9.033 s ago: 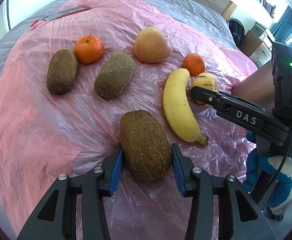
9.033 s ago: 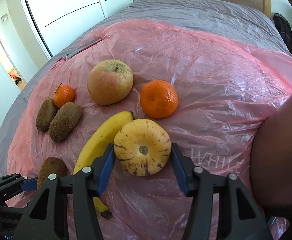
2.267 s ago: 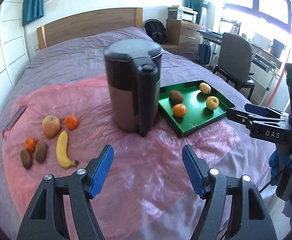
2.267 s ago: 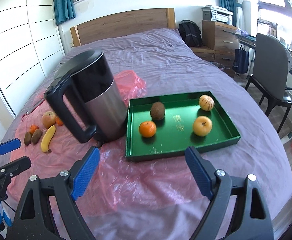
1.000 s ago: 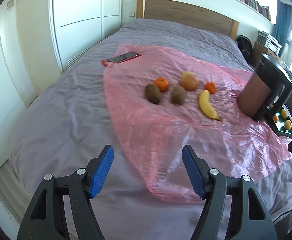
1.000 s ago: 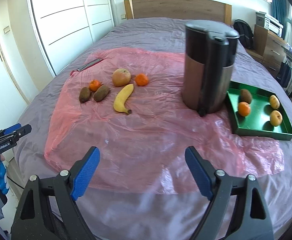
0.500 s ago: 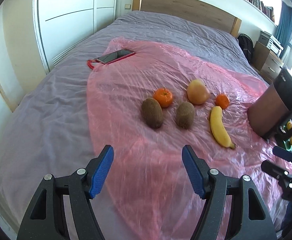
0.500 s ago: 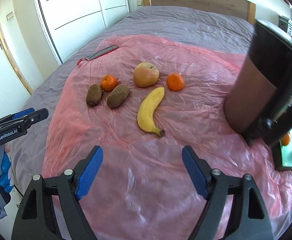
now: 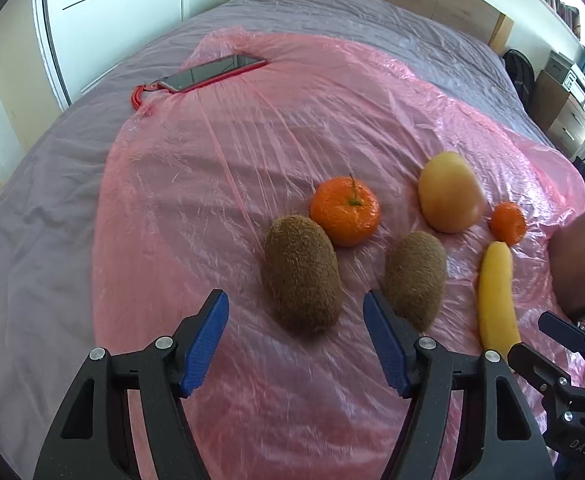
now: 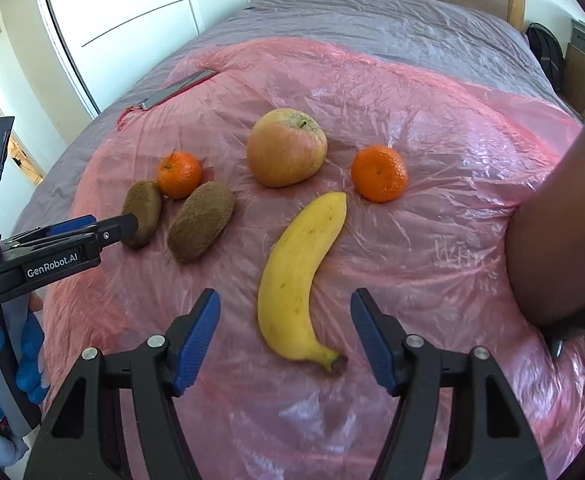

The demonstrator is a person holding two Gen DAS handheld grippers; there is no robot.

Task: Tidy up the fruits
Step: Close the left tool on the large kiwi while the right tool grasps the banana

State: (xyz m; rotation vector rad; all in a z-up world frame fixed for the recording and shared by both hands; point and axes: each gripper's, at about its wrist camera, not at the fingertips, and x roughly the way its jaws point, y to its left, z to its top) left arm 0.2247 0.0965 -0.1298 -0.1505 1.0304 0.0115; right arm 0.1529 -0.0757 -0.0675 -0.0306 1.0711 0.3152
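Note:
Several fruits lie on a pink plastic sheet spread over a bed. In the left wrist view my left gripper is open, its blue pads on either side of the near end of a brown kiwi without touching it. A second kiwi, a tangerine, an apple, a small tangerine and a banana lie to its right. In the right wrist view my right gripper is open just in front of the banana, whose stem end lies between the pads.
A phone in a red case lies at the sheet's far left edge. A dark kettle body fills the right side close to the banana. White wardrobe doors stand beyond the bed. The sheet near both grippers is bare.
Both grippers have come forward and down toward the fruit, which now looks much larger. The left one now straddles the left kiwi, the right one the banana's stem end.

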